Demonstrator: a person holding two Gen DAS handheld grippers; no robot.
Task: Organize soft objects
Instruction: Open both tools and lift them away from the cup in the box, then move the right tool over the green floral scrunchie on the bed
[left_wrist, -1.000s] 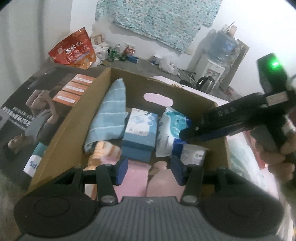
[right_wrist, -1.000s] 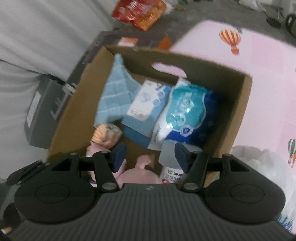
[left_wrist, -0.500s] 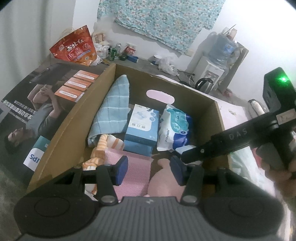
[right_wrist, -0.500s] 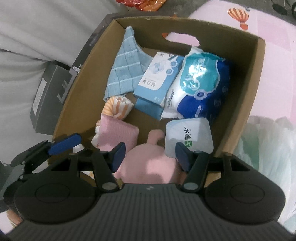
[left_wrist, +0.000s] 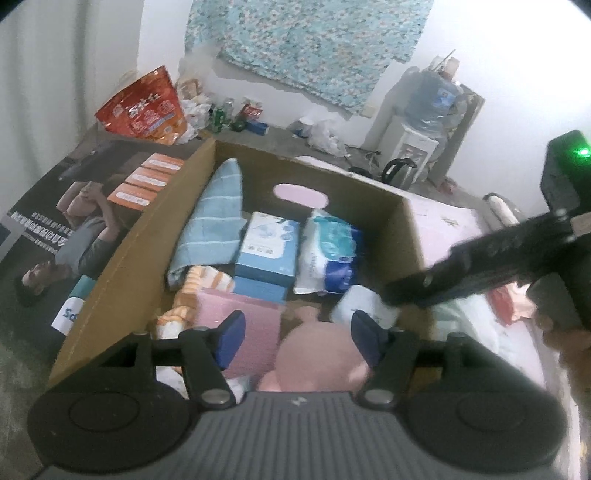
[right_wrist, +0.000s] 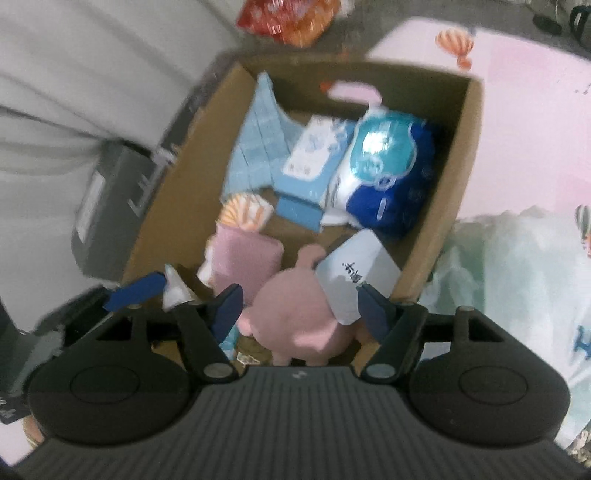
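A cardboard box (left_wrist: 122, 266) (right_wrist: 458, 192) holds a blue towel (left_wrist: 214, 225) (right_wrist: 258, 147), a light blue tissue pack (left_wrist: 267, 247) (right_wrist: 314, 155), a blue-and-white wipes pack (left_wrist: 328, 254) (right_wrist: 384, 170), an orange striped cloth (left_wrist: 207, 280) (right_wrist: 243, 212), a pink folded cloth (left_wrist: 255, 321) (right_wrist: 245, 258), a pink plush toy (left_wrist: 314, 358) (right_wrist: 295, 314) and a white pack (left_wrist: 364, 306) (right_wrist: 356, 273). My left gripper (left_wrist: 297, 339) is open above the box's near end. My right gripper (right_wrist: 301, 310) (left_wrist: 480, 266) is open and empty above the plush and white pack.
A dark printed carton (left_wrist: 66, 221) lies left of the box, with a red snack bag (left_wrist: 144, 107) behind it. A pink balloon-print mat (right_wrist: 535, 118) and a pale plastic bag (right_wrist: 517, 280) lie to the right. A water dispenser (left_wrist: 417, 122) and kettle (left_wrist: 399, 171) stand at the back.
Both grippers have drawn back and up from the box. The right gripper let go of the white pack, which now lies in the box's near right corner.
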